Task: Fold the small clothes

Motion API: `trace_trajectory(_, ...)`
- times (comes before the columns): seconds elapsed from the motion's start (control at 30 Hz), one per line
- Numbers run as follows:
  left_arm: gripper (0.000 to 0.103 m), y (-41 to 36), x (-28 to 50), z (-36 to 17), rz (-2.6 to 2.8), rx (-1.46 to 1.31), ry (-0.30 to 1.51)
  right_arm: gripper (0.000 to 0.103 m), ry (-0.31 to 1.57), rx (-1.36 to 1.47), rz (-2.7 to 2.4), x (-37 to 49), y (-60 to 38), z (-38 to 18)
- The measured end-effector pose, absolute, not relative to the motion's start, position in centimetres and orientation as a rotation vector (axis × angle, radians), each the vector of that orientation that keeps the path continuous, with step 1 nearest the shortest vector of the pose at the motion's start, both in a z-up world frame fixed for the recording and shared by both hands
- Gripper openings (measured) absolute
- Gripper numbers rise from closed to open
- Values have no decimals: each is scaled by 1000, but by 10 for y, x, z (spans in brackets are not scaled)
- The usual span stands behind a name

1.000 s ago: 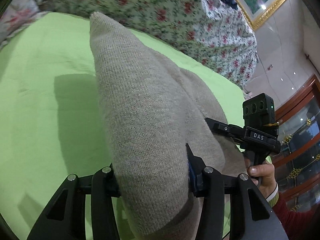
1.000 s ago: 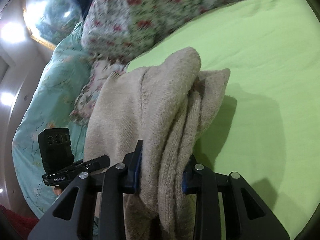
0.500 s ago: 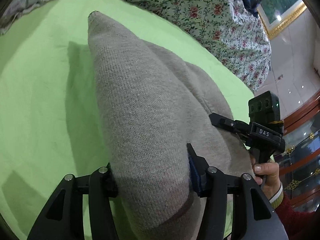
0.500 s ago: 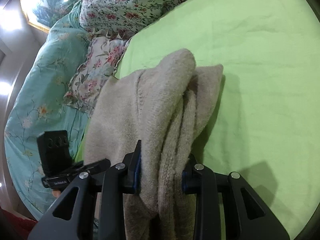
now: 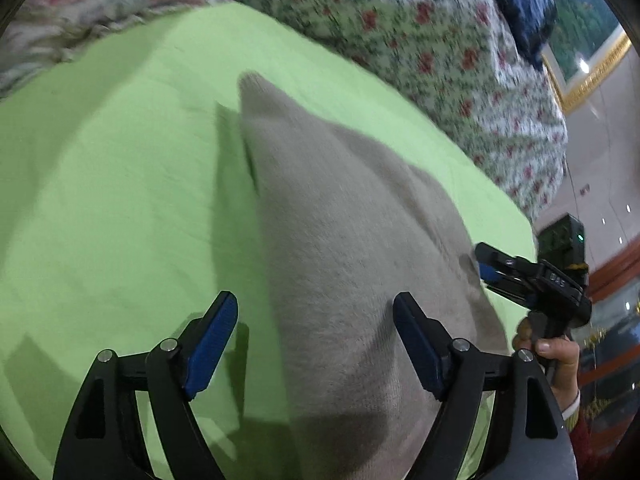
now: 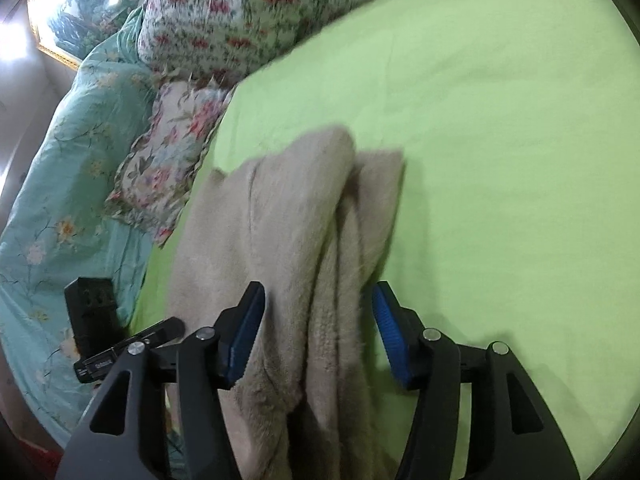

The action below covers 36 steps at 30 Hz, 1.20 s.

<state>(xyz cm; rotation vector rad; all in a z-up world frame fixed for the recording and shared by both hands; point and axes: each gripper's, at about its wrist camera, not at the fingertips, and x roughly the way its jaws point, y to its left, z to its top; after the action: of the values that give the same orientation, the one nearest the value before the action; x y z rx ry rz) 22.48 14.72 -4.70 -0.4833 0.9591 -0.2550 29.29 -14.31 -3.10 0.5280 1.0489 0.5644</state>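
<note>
— Lying on the lime-green bed sheet [image 5: 120, 200], the beige knitted garment [image 5: 340, 248] runs lengthwise from both grippers toward the far floral pillows [image 6: 224, 20].
— Whose jaws hold it?
— Neither. The left gripper [image 5: 316, 332] and right gripper [image 6: 318, 320] have just been opening; each now straddles a near end, pads clear.
— Nearer?
— Both equally, I judge.
</note>
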Motion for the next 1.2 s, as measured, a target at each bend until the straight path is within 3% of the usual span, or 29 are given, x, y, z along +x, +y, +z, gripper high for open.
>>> trace_trajectory(0.17, 79, 148, 231, -39, -186, -431, 948, 56, 999, 490, 564, 315, -134, -19)
trace_trajectory(0.23, 79, 143, 234, -38, -167, -403, 954, 47, 1024, 477, 568, 330, -120, -28)
trace_trajectory(0.3, 75, 135, 238, -37, -160, -370, 958, 21, 1059, 472, 566, 338, -112, -38)
trace_trajectory(0.4, 67, 124, 240, -34, -166, -324, 957, 9, 994, 492, 570, 336, -115, -31)
trace_trajectory(0.5, 67, 111, 240, -35, -171, -270, 957, 9, 896, 538, 562, 326, -134, -19)
trace_trajectory(0.73, 71, 107, 252, -57, -192, -320, 1025, 11, 1030, 597, 493, 333, -142, -68)
trace_trajectory(0.93, 71, 110, 218, -37, -165, -267, 987, 14, 969, 575, 496, 304, -153, -30)
trace_trajectory(1.03, 70, 113, 189, -29, -163, -242, 967, 20, 947, 559, 527, 273, -160, -11)
trace_trajectory(1.1, 70, 115, 169, -28, -163, -240, 965, 30, 947, 547, 530, 254, -163, -8)
trace_trajectory(1.2, 70, 119, 141, -33, -158, -247, 983, 31, 960, 541, 543, 220, -163, -8)
